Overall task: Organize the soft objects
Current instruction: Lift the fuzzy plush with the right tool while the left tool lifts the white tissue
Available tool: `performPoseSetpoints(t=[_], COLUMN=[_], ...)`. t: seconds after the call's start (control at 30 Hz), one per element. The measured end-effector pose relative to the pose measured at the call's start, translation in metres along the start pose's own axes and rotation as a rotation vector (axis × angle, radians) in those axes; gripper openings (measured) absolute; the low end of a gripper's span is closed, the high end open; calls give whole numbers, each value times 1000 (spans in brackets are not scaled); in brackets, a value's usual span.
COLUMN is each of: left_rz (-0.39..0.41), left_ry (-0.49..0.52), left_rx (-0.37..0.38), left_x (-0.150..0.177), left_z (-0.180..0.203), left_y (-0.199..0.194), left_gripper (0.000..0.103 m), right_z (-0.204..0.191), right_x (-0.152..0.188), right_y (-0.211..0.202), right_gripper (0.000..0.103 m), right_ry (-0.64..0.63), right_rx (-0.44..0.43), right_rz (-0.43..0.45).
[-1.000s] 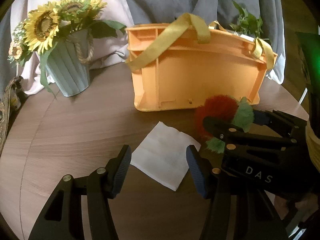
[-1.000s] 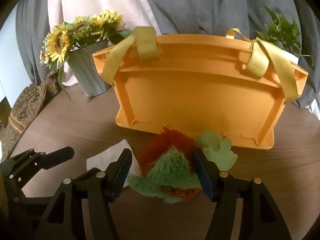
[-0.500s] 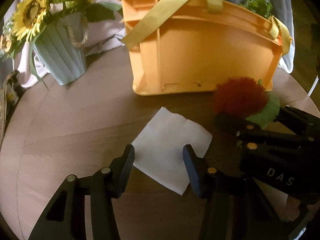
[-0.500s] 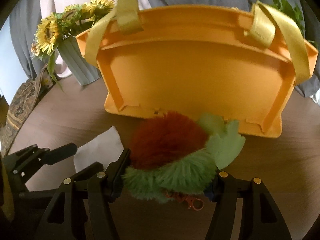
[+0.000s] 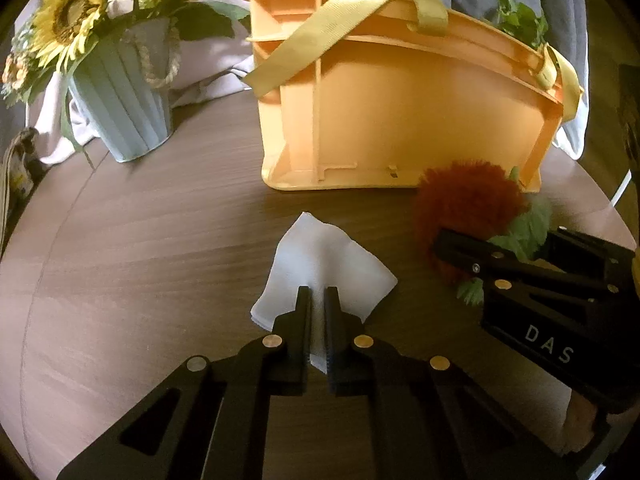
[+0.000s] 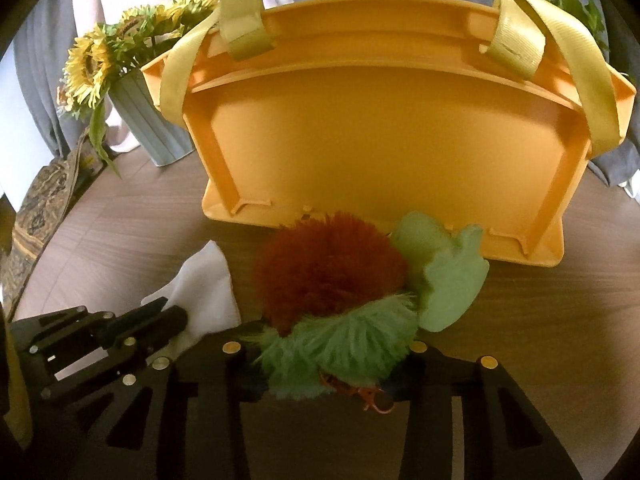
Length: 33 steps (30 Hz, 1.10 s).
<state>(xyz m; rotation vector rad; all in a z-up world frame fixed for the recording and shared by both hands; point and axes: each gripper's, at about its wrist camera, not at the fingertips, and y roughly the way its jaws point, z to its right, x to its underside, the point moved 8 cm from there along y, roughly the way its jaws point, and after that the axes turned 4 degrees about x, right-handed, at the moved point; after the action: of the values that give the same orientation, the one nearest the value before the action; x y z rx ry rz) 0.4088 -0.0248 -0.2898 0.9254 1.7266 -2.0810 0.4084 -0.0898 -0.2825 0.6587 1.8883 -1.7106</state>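
Observation:
A white cloth (image 5: 320,256) lies on the round wooden table (image 5: 140,240); it also shows in the right wrist view (image 6: 208,284). My left gripper (image 5: 318,300) is shut on the cloth's near part, which bunches up between the fingers. A red and green plush toy (image 6: 340,292) with an orange clasp sits in my right gripper (image 6: 320,356), which is shut on it just above the table; it also shows in the left wrist view (image 5: 468,204). An orange basket (image 6: 380,128) with yellow straps stands right behind the toy.
A pale blue pot of sunflowers (image 5: 120,92) stands at the back left of the table. A green leafy plant (image 5: 516,20) shows behind the basket. Grey and white fabric hangs behind the table. The table's edge curves at the right.
My left gripper has closed on the white cloth and pinched it up. My right gripper has closed on the plush toy and moved it nearer the basket.

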Motion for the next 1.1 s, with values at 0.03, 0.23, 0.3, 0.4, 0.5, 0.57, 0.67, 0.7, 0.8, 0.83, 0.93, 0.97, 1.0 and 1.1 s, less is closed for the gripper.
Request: performPoseSetpoints(t=[0.03, 0.23, 0.3, 0.4, 0.5, 0.57, 0.67, 0.7, 0.8, 0.83, 0.93, 0.97, 1.0, 1.1], left_rz=[6, 50, 61, 82, 103, 117, 140, 148, 168, 177, 199, 209, 216, 240], left_ry=[-8, -32, -38, -44, -54, -63, -75, -79, -79, -77, -75, -75, -75, -72], left_rx=[-2, 1, 3, 5, 11, 17, 22, 24, 25, 25, 26, 25, 27, 28], left_x=[-1, -6, -7, -9, -10, -12, -17, -19, -26, -28, -34, -37, -39, -46], left_z=[-1, 1, 1, 3, 6, 6, 6, 6, 8, 9, 10, 10, 10, 12], left_y=[-2, -19, -26, -37, -51, -59, -69, -74, -84, -89, -99, -103, -107, -117], left_gripper=[8, 8, 8, 8, 8, 8, 8, 8, 8, 8, 8, 8, 8, 8], right_z=[1, -4, -5, -2, -2, 1, 2, 2, 2, 3, 2, 1, 1, 1], right_x=[0, -1, -2, -3, -6, -8, -12, -14, -20, -21, -27, -28, -29, -35], right_y=[-1, -10, -14, -24, -33, -40, -52, -56, -69, -72, -83, -87, -91, -102], right_gripper=[40, 39, 39, 39, 39, 39, 39, 39, 39, 39, 39, 39, 39, 39], right_ry=[2, 5, 9, 17, 23, 31, 38, 41, 46, 46, 46, 45, 45, 43], right_rx=[-1, -22, -29, -34, -34, -37, -40, -39, -41, -41, -36, -37, -37, -37], right_rz=[2, 13, 15, 28, 43, 51, 66, 73, 91, 97, 119, 124, 130, 150])
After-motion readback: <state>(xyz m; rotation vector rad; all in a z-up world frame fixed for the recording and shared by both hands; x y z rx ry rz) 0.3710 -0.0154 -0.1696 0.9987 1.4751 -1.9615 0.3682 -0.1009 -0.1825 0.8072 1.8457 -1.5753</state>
